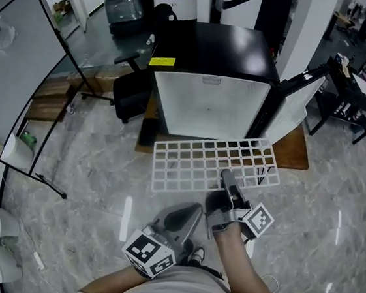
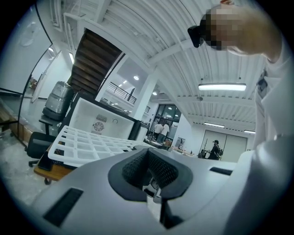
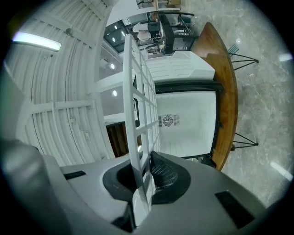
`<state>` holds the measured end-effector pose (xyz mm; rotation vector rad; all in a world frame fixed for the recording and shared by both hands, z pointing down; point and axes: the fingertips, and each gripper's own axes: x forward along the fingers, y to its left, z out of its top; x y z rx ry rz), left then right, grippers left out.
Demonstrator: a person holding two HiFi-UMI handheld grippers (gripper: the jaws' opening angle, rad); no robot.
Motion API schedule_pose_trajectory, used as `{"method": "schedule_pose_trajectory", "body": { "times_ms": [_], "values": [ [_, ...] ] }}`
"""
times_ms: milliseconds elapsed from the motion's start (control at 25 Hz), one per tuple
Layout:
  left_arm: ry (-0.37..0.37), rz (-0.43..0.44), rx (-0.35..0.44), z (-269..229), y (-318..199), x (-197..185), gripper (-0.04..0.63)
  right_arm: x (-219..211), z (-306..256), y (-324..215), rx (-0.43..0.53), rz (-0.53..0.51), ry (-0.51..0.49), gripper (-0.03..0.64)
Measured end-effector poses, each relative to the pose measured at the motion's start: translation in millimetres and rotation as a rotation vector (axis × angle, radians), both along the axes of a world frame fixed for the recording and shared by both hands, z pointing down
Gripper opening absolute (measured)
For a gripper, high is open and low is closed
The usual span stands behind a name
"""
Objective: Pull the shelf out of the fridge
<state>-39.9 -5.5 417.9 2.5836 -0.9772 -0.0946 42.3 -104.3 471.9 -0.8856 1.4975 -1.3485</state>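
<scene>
The white grid shelf [image 1: 207, 164] hangs level in front of the small black fridge [image 1: 211, 73], fully outside its open white interior [image 1: 204, 105]. My right gripper [image 1: 227, 178] is shut on the shelf's near edge; in the right gripper view the shelf [image 3: 138, 124] stands edge-on between the jaws. My left gripper [image 1: 184, 220] hangs low beside my body, below the shelf and apart from it. Its pads [image 2: 158, 170] are closed together with nothing between them. The shelf [image 2: 92, 144] shows ahead in the left gripper view.
The fridge door [image 1: 296, 103] is swung open to the right. The fridge sits on a wooden board [image 1: 294, 152] on the marble floor. A black office chair [image 1: 130, 90] stands left of the fridge, and a whiteboard stand [image 1: 19, 84] further left. Desks [image 1: 359, 97] fill the right.
</scene>
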Motion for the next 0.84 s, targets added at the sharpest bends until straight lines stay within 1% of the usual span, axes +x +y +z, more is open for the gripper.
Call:
{"method": "schedule_pose_trajectory", "body": {
  "times_ms": [360,840],
  "values": [
    [0.003,-0.018,0.012,-1.9,46.5,12.5,0.006,12.1,-7.8,40.4,0.018,-0.006,-0.006,0.044],
    [0.0,-0.019,0.038,-11.0,61.8,21.0,0.006,17.1,-18.3,53.5,0.038,-0.012,-0.005,0.044]
  ]
}}
